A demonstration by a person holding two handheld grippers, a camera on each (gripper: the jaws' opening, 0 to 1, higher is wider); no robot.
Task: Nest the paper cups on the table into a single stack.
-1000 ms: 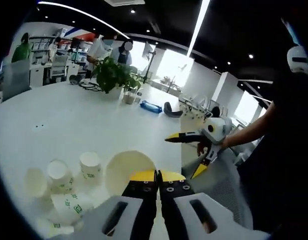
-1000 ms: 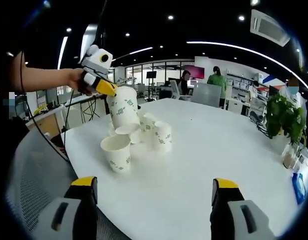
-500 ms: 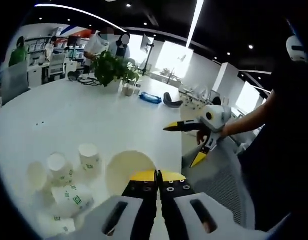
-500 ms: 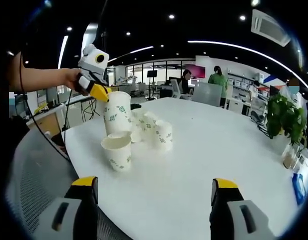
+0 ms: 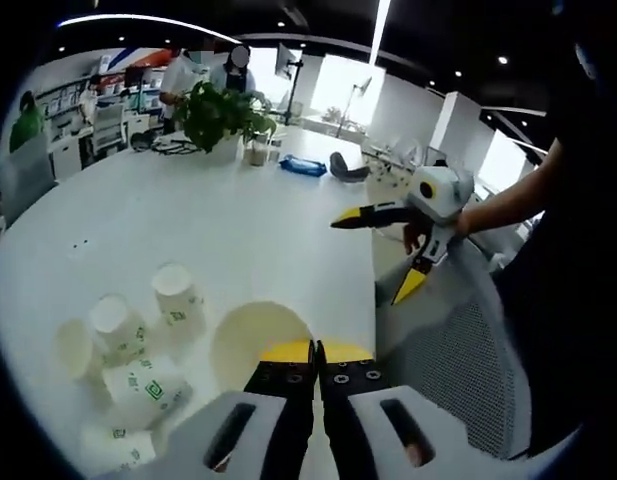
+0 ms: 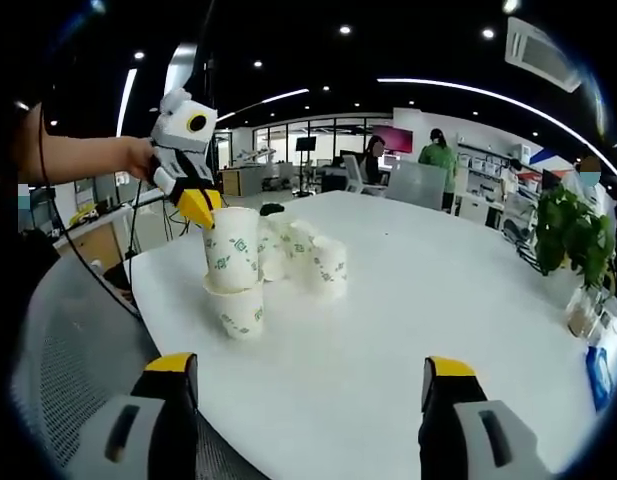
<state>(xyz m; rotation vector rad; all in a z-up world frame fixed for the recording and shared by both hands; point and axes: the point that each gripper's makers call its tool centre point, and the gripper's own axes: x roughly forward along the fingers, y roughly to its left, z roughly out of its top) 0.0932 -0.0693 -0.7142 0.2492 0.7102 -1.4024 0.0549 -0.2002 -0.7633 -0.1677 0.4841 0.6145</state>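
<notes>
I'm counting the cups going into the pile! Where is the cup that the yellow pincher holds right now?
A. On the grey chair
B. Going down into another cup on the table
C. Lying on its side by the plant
B: in the right gripper view, the left gripper holds a paper cup partly inside the open cup standing on the white table.

No text could be read anywhere. The paper cups (image 6: 235, 252) carried small green printed marks, a square logo among them (image 5: 148, 391), but the lettering was too small and blurred to make out.
</notes>
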